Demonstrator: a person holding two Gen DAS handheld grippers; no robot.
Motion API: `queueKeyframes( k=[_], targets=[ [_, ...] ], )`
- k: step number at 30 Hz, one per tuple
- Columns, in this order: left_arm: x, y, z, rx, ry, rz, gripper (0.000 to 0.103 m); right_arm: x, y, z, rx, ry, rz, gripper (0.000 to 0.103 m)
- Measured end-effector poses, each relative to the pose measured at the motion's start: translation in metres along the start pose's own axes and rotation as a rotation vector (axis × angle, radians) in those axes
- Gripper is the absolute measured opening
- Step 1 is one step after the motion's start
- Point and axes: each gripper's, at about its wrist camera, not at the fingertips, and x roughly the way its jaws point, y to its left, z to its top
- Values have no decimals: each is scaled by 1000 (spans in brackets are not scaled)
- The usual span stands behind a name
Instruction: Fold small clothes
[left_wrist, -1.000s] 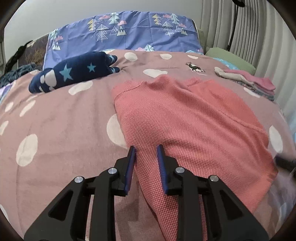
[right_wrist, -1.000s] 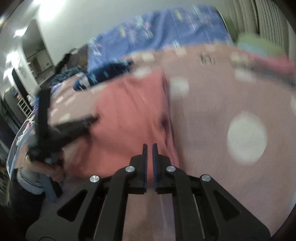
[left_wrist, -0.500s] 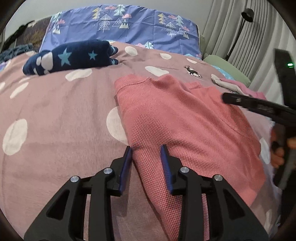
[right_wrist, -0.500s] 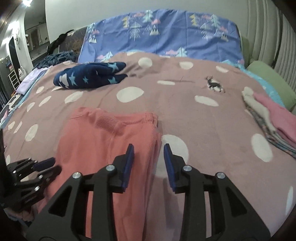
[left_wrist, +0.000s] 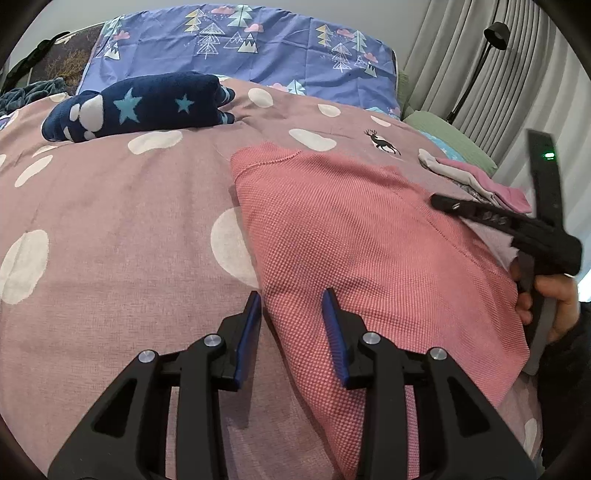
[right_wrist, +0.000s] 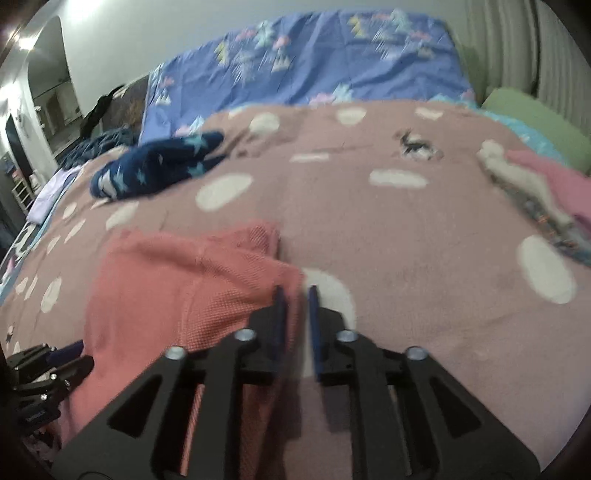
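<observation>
A salmon waffle-knit garment (left_wrist: 369, 240) (right_wrist: 166, 288) lies flat on the mauve spotted bedspread (left_wrist: 110, 221). My left gripper (left_wrist: 290, 295) is low over the garment's near left edge. Its jaws stand apart, with that edge between the blue pads and a gap on either side. My right gripper (right_wrist: 295, 291) is at the garment's near right edge, and its jaws are closing with the cloth's edge between them. A gap still shows between the pads. A hand holds the right gripper (left_wrist: 441, 201) at the right of the left wrist view. The left gripper (right_wrist: 74, 354) shows at the right wrist view's bottom left.
A navy star-print garment (left_wrist: 140, 107) lies at the back left. A stack of folded clothes (left_wrist: 480, 181) sits at the right edge, beside a green cushion (left_wrist: 450, 140). A blue tree-print pillow (left_wrist: 258, 48) lines the headboard. Curtains and a floor lamp (left_wrist: 495, 33) stand to the right.
My right gripper has swung in to the garment's right edge, opened, then narrowed on that edge. My left gripper's jaws have widened a little around the left edge.
</observation>
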Motion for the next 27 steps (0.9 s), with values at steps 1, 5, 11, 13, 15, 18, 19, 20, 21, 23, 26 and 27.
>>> queueKeyframes(
  k=[1, 5, 11, 13, 15, 18, 19, 20, 21, 23, 26, 27],
  targets=[
    [0, 0, 0, -1, 0, -1, 36, -15, 3, -2, -13, -19, 11, 21],
    [0, 1, -1, -6, 1, -7, 36, -60, 24, -23, -76, -36, 165, 20],
    [1, 2, -1, -11, 3, -14, 37, -53, 47, -86, -192, 67, 144, 21],
    [2, 2, -1, -10, 6, -13, 38, -55, 53, -88, -217, 45, 113, 21],
    [1, 3, -1, -15, 4, -15, 38, -62, 61, -85, -229, 30, 85, 23],
    [1, 5, -1, -27, 5, -25, 39, -69, 62, -82, -223, 30, 96, 27],
    [2, 6, -1, -29, 5, -27, 39, -75, 58, -78, -200, 18, 115, 33],
    [2, 6, -1, -30, 6, -28, 39, -79, 53, -73, -180, 6, 124, 38],
    [2, 6, -1, -30, 6, -28, 39, -83, 46, -68, -156, -6, 125, 44],
    [2, 6, -1, -30, 6, -28, 39, -85, 32, -58, -102, -10, 102, 45],
    [2, 7, -1, -33, 6, -31, 40, -73, 10, -50, -19, 38, 105, 45],
    [2, 7, -1, -34, 7, -32, 40, -66, 4, -51, 7, 64, 123, 45]
  ],
)
